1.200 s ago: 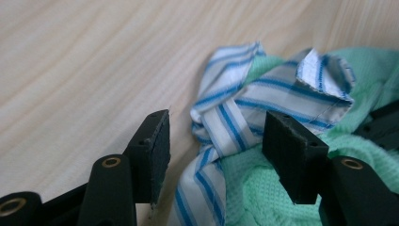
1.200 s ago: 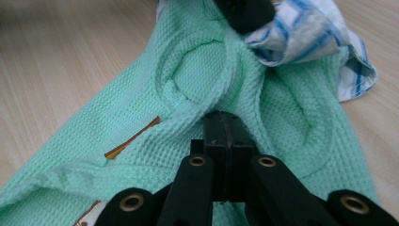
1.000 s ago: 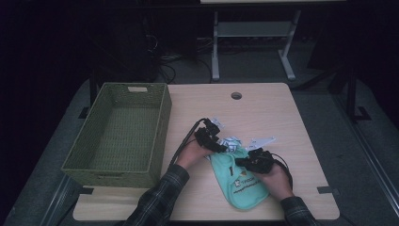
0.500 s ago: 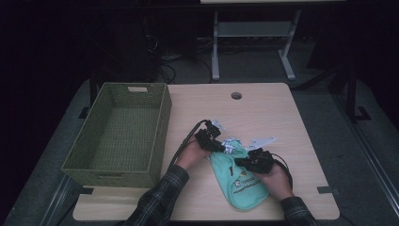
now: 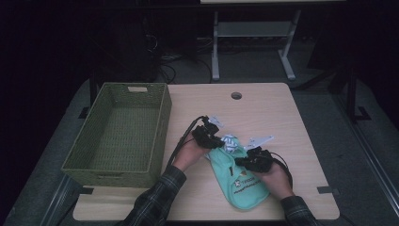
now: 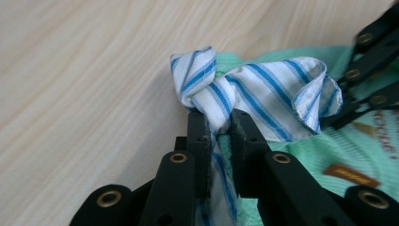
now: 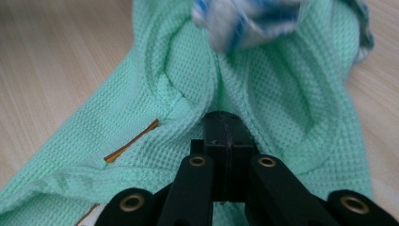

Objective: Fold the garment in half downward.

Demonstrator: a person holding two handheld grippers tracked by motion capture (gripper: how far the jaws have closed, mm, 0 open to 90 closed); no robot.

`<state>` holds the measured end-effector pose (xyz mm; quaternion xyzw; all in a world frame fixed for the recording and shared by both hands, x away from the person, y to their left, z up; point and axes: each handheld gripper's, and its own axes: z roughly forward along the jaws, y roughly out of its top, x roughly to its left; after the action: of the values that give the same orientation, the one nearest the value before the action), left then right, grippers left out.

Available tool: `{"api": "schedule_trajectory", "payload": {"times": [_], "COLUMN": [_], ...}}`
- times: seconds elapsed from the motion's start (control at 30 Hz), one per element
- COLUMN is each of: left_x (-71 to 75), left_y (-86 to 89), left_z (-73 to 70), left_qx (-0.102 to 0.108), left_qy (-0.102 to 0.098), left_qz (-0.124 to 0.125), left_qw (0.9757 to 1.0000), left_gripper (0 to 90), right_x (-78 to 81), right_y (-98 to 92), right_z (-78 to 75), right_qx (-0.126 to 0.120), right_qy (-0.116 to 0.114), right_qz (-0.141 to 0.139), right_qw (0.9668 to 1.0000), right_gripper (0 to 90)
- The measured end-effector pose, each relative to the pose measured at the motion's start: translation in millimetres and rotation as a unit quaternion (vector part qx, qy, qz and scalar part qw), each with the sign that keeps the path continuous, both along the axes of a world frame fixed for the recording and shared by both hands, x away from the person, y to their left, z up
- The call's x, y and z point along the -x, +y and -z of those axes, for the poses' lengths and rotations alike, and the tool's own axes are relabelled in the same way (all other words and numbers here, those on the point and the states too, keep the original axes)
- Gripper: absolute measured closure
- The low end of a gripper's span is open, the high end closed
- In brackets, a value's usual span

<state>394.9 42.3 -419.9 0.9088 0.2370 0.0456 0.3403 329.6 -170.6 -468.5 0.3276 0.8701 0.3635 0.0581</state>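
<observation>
Nearest the camera in the high view, two plaid sleeves come in over the front edge of the pale wood bench (image 5: 291,117), and each hand carries a black hand-held gripper. Under them a mint-green garment (image 5: 244,181) lies flat near the front of the bench, with a blue-and-white striped cloth (image 5: 229,142) bunched at its upper end.

The right hand-held gripper (image 5: 244,161) has its jaws pressed together on a fold of the green garment (image 7: 188,94), pinning it down; in the right gripper view the knit puckers right at the tips. The left hand-held gripper (image 5: 217,141) is clamped on the striped cloth (image 6: 254,89), a twist of fabric squeezed between the two jaws with the rest flopping over the green knit.

To the left stands a green woven basket (image 5: 160,127), its side just beside the left forearm. Farther back there is a round hole (image 5: 236,95) in the bench top, then dark floor, a tangle of cables and the legs of a grey frame (image 5: 254,47), though the room is too dim to read much more.

Against a second ago: the left jaws have just been closing with the striped cloth between them, and the left hand sits a touch higher, the cloth pulled up with it. The right hand and the green garment have not shifted.
</observation>
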Motion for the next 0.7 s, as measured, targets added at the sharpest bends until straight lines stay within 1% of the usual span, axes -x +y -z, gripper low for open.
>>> {"api": "schedule_trajectory", "payload": {"times": [0.1,0.2,0.23,0.27,0.3,0.33,0.37,0.43,0.47,0.53,0.6,0.63,0.7], "left_x": [4.7,7.6,8.5,9.2,9.5,10.7,10.6,10.5,10.1,9.3,8.6,7.7,6.7], "left_y": [1.8,4.0,4.4,5.2,5.8,6.3,7.3,9.8,11.5,15.3,18.3,20.8,24.4], "left_z": [-10.3,-19.1,-21.6,-24.0,-25.2,-26.3,-27.1,-27.8,-28.4,-29.1,-29.5,-30.6,-31.9], "left_qx": [0.005,0.019,0.021,0.021,0.023,0.028,0.026,0.024,0.023,0.025,0.030,0.023,0.025], "left_qy": [-0.008,-0.014,-0.017,-0.020,-0.022,-0.022,-0.025,-0.027,-0.028,-0.027,-0.030,-0.034,-0.037], "left_qz": [0.003,0.002,0.003,0.003,0.003,-0.002,0.000,-0.004,-0.005,-0.011,-0.019,-0.017,-0.025], "left_qw": [0.9999,0.9997,0.9996,0.9996,0.9995,0.9993,0.9993,0.9993,0.9993,0.9993,0.9989,0.9990,0.9987], "left_gripper": [79.3,79.3,79.3,79.3,79.3,79.3,79.3,79.3,79.3,79.2,79.2,79.2,79.1], "right_x": [-2.2,-6.2,-7.7,-9.2,-11.5,-12.5,-14.3,-15.8,-15.4,-12.8,-7.9,-4.4,3.0], "right_y": [2.0,5.9,7.5,8.7,9.9,11.2,13.2,15.1,13.8,7.3,-1.0,-5.0,-11.0], "right_z": [-0.4,-0.5,0.3,0.1,1.3,1.3,1.4,0.6,-1.3,-7.2,-13.6,-15.5,-16.7], "right_qx": [0.004,0.004,-0.001,0.000,-0.005,-0.007,-0.009,-0.005,-0.006,-0.018,-0.027,-0.027,-0.021], "right_qy": [0.000,-0.001,-0.002,0.001,-0.004,-0.001,0.000,-0.007,-0.009,-0.012,-0.013,-0.015,-0.013], "right_qz": [0.000,0.000,0.001,0.002,0.000,0.002,0.001,-0.002,-0.002,0.002,0.002,0.002,0.005], "right_qw": [1.0000,1.0000,1.0000,1.0000,1.0000,1.0000,1.0000,1.0000,0.9999,0.9998,0.9996,0.9995,0.9997], "right_gripper": [89.9,89.9,89.9,89.9,89.9,89.9,89.9,89.8,89.8,89.8,89.8,89.8,89.7]}}
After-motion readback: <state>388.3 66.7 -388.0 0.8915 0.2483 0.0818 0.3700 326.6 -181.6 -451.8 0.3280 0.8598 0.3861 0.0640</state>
